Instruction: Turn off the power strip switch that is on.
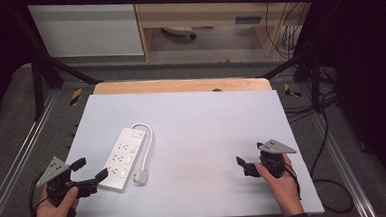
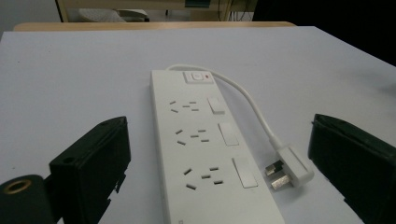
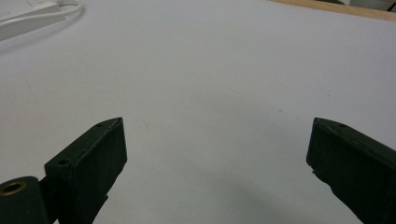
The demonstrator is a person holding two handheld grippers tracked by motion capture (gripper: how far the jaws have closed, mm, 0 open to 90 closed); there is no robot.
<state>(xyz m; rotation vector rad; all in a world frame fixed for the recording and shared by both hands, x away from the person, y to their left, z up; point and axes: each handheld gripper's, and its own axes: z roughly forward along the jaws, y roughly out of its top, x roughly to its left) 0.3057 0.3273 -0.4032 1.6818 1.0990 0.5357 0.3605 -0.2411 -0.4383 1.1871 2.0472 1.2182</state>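
No writing, brand or number can be read anywhere, not even on the white power strip [image 2: 205, 154] lying near the tabletop's left edge.

The left gripper [image 1: 90, 169] sits at the near left, held in the left hand [image 1: 53, 211], its jaws spread wide and aimed toward the far right. The right gripper [image 1: 247, 158] sits at the near right in the right hand [image 1: 282, 184], jaws apparently wide apart too, pointing left.

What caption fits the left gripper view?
Open left gripper facing a white power strip whose plug lies beside it on the table.
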